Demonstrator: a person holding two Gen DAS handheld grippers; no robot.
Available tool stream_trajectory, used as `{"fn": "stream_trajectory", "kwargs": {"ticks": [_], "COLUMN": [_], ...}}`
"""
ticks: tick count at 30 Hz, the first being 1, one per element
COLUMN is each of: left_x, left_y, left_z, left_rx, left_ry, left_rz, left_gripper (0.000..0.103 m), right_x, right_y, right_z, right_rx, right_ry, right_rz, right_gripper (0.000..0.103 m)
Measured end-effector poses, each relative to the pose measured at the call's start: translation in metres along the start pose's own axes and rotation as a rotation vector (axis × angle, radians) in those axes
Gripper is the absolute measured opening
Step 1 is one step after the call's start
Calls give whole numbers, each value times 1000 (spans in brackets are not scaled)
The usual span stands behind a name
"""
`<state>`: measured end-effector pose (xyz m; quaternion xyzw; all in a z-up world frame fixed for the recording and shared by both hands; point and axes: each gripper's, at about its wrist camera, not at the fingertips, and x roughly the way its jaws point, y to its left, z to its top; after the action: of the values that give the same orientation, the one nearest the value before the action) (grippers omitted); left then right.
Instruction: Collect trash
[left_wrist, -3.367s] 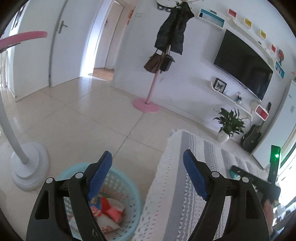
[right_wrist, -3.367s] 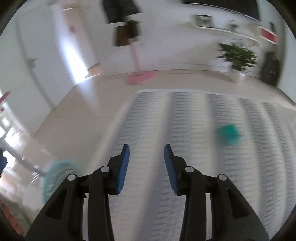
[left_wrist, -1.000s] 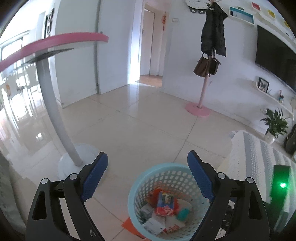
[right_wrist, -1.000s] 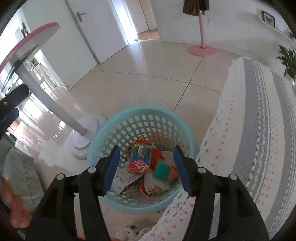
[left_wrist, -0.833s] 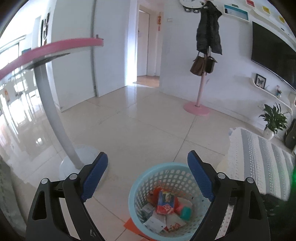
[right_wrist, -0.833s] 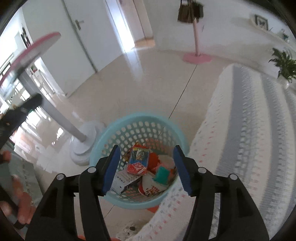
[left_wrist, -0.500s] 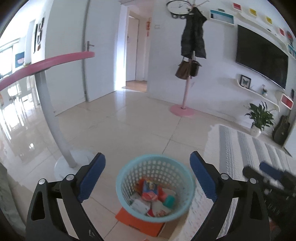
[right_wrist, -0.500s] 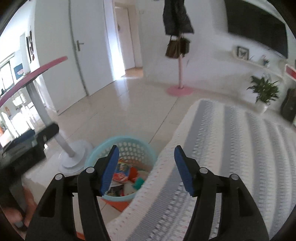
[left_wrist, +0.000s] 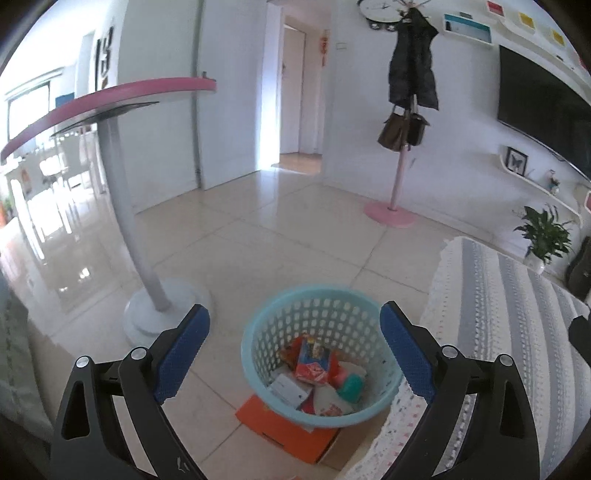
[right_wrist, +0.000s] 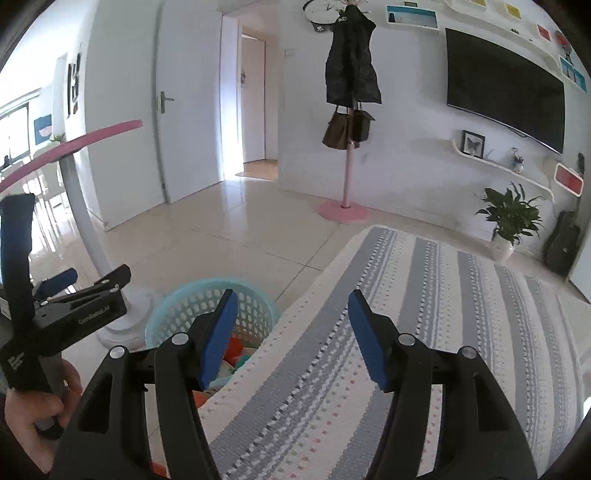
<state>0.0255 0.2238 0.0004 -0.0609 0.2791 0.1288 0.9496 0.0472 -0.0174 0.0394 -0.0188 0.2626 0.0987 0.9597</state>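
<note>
A light blue plastic basket (left_wrist: 321, 291) stands on the tiled floor on an orange box (left_wrist: 280, 424). It holds several pieces of trash: a red packet (left_wrist: 312, 363), a teal item (left_wrist: 351, 386) and a white box (left_wrist: 290, 387). My left gripper (left_wrist: 294, 314) hovers above and short of the basket, open wide, with nothing between its blue pads. My right gripper (right_wrist: 292, 299) is open and empty over the edge of the striped cloth (right_wrist: 424, 314), with the basket (right_wrist: 192, 299) low to its left. The right wrist view also shows the left gripper (right_wrist: 88, 278), held by a hand (right_wrist: 33, 410).
A pink-rimmed table on a curved white pedestal (left_wrist: 155, 306) stands left of the basket. The cloth-covered surface (left_wrist: 498, 332) borders the basket on the right. Farther off are a pink coat stand (left_wrist: 397, 206), a potted plant (left_wrist: 543, 236), a wall TV and an open doorway.
Both grippers drew back from the basket. The right one rose and tipped up, from looking into the basket to looking over the striped cloth. The left jaws widened slightly.
</note>
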Motion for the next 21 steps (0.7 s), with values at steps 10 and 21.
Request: {"fn": "stream_trajectory", "kwargs": {"ticks": [10,21], "left_x": [-8,-9], "left_y": [-22,-23], "left_z": [-1,0], "left_rx": [32,51], "left_ry": [-18,-33], "left_rz": [-35,-2], "left_gripper": [91,91], "right_x": [-5,-2], "right_y": [-8,-7], "right_z": [-3,-5], "right_rx": [5,4], "right_ry": [-5,16], "right_rz": [5,-7], "right_gripper": [58,58]}}
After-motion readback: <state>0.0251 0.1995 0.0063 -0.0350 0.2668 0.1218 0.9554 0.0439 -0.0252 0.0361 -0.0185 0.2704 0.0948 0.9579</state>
